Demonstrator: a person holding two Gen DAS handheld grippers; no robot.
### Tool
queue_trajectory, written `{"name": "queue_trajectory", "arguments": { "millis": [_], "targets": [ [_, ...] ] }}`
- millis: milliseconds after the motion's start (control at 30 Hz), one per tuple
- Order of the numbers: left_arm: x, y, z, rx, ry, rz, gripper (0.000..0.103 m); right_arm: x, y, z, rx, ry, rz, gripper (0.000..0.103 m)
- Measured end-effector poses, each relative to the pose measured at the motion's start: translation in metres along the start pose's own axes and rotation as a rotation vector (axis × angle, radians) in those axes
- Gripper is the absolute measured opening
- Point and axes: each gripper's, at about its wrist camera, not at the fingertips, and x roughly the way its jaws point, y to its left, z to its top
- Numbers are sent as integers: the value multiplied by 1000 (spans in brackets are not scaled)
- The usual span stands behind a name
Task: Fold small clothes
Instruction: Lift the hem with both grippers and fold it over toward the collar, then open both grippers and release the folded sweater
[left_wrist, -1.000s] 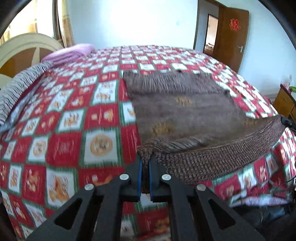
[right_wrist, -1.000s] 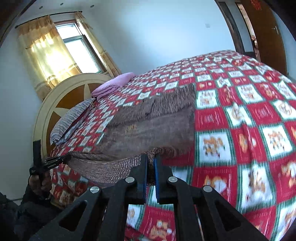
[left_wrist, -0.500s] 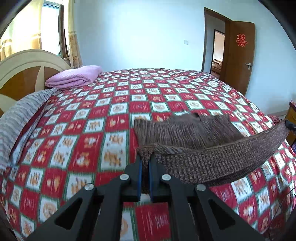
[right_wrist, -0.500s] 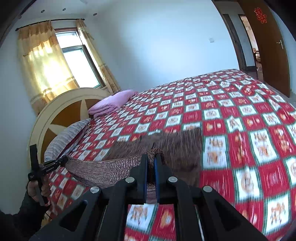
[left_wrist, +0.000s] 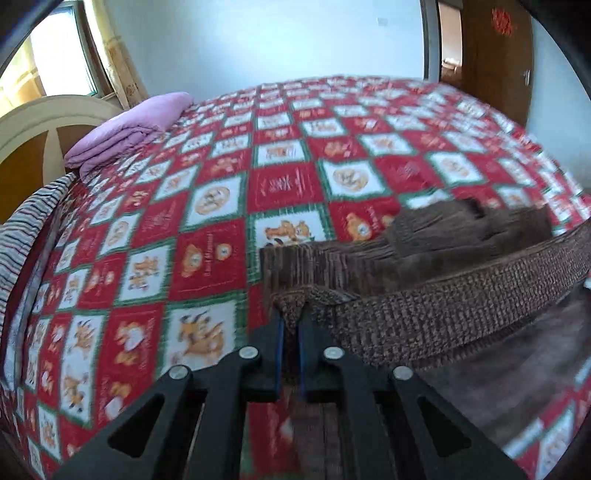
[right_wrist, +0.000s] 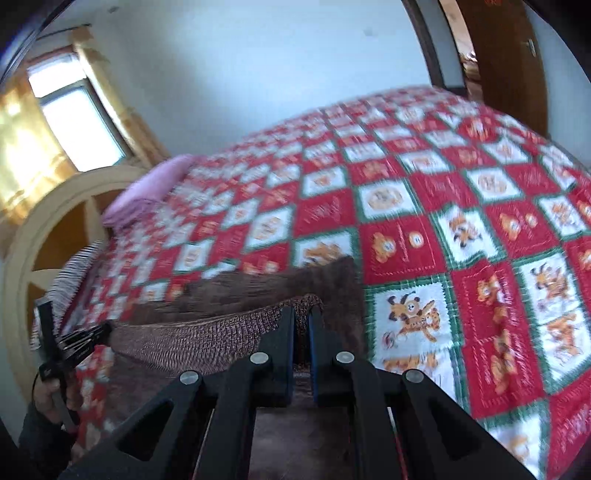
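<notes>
A brown knit garment (left_wrist: 443, 310) lies on the red, white and green patchwork bedspread (left_wrist: 288, 184). Its ribbed hem hangs taut in the air between both grippers, over the rest of the cloth. My left gripper (left_wrist: 290, 325) has one hem corner between its blue pads, and its jaws are opening while the cloth still sits pinched there. My right gripper (right_wrist: 301, 314) is shut on the other corner of the garment (right_wrist: 192, 332). The right wrist view also shows the left gripper (right_wrist: 85, 339), held by a hand (right_wrist: 51, 391), at the far end of the hem.
A folded purple blanket (left_wrist: 129, 129) and striped bedding (left_wrist: 26, 229) lie by the round cream headboard (left_wrist: 44, 122) on the left. A wooden door (left_wrist: 491, 55) stands open at the back right. The bedspread stretches wide beyond the garment.
Both grippers carried the lifted hem forward over the garment, toward its far ribbed edge, and a little lower. Far less flat cloth shows ahead. The gap between the left pads looks slightly wider.
</notes>
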Motion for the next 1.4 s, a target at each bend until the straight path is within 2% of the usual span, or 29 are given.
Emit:
{"name": "queue_trajectory", "arguments": {
  "millis": [67,100,133,167,200,233,267,300,367,467,567,600,633,667,700,800,867,933,1000,1033,1067,1133,1233,1300,1400],
  "targets": [
    [21,-4,0,-3,52,82,13,28,-3,1,-28,53,-61,9],
    [23,-3,-2,-4,65,91,13,32,-1,0,-41,55,-89,10],
    [20,0,-5,-13,60,86,13,31,3,-3,-63,48,-107,16],
    [12,3,-10,-17,37,74,15,27,9,-7,-91,43,-101,32],
    [3,5,-17,-3,10,81,28,21,19,-13,-146,40,-85,45],
    [-5,6,-23,20,-12,97,40,17,27,-19,-186,36,-81,71],
    [-14,6,-32,45,-35,115,67,12,37,-26,-236,29,-81,80],
    [-24,7,-42,69,-64,131,79,7,49,-34,-311,28,-80,80],
    [-32,3,-55,133,-95,143,79,12,66,-43,-405,54,-102,80],
    [-21,-15,-64,229,-58,148,81,33,84,-54,-533,116,-177,80],
    [-12,-34,-54,285,-94,234,85,58,97,-46,-619,150,-251,80],
    [-8,-35,-44,280,-90,253,86,64,101,-36,-634,137,-278,80],
    [-3,-35,-31,266,-87,282,86,68,104,-17,-640,87,-336,80],
    [4,-31,-17,239,-90,333,86,66,105,9,-611,3,-396,80],
    [12,-21,-3,186,-81,385,86,58,103,32,-553,-81,-420,80],
    [19,25,28,-41,-25,421,86,30,91,67,-410,-201,-396,80],
    [17,45,29,-99,-3,432,86,20,83,68,-400,-196,-364,80],
    [15,48,18,-76,-1,428,89,15,74,56,-419,-183,-352,80],
    [14,50,-1,-53,9,435,91,10,62,37,-415,-148,-274,80],
    [14,50,-9,-48,10,421,91,10,58,26,-421,-118,-224,80],
    [12,49,-17,-43,9,403,90,10,56,15,-432,-94,-212,80],
    [7,42,-27,-34,-9,379,91,15,53,-5,-459,-45,-211,80],
    [-9,24,-34,-32,-63,347,91,23,50,-23,-460,22,-160,80],
    [-12,18,-30,-32,-84,324,93,31,56,-26,-490,36,-181,80],
    [-9,11,-28,-30,-102,329,95,39,64,-20,-498,33,-189,80]
  ]
}}
